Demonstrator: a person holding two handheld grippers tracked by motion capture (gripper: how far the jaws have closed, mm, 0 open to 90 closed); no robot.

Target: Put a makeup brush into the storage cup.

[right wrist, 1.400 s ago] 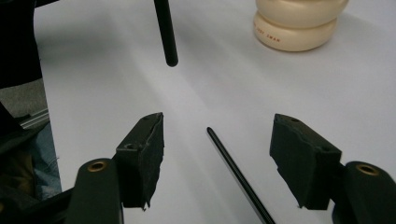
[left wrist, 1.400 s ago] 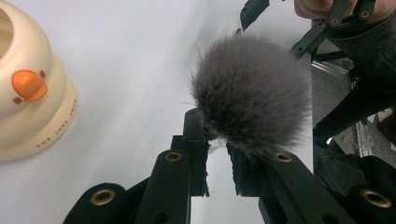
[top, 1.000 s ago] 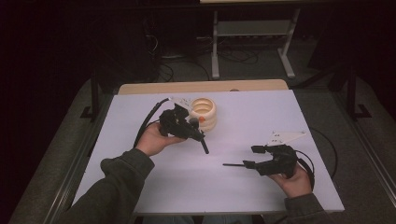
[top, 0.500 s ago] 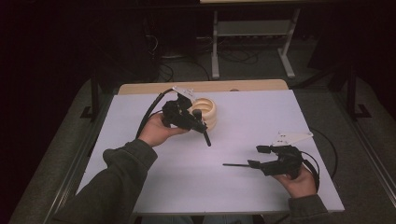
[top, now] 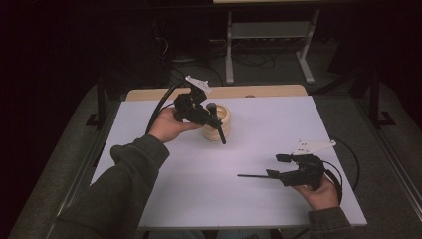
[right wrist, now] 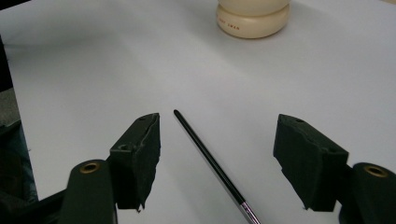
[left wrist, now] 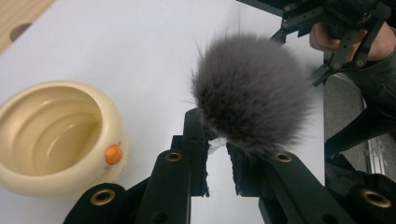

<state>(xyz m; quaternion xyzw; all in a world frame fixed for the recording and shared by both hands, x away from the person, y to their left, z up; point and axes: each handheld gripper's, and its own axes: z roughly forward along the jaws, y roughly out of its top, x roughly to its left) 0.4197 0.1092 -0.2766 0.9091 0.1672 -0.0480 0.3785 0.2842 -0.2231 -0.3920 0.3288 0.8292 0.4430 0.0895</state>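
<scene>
The fluffy grey brush head (left wrist: 252, 93) sits pinched at its base between the jaws of my left tool (left wrist: 217, 156), its bristles fanning out above the pads; the jaws are nearly together, clamped on it. In the high view I hold that left tool (top: 211, 119) raised over the far-left part of the white surface (top: 259, 129), just above the cream round container (top: 220, 124). Seen from the left gripper view, the container (left wrist: 56, 140) stands open on the surface, just beside the jaws, with ridged inner walls and a small orange button (left wrist: 112, 154) on its side.

My right tool (right wrist: 217, 158) has its jaws spread wide, gripping nothing. A thin black handle (right wrist: 210, 161) with a silver ferrule runs between them without touching either pad. In the high view the right tool (top: 278, 174) is low over the near-right part of the surface, well apart from the container, with the handle (top: 251, 176) pointing left.
</scene>
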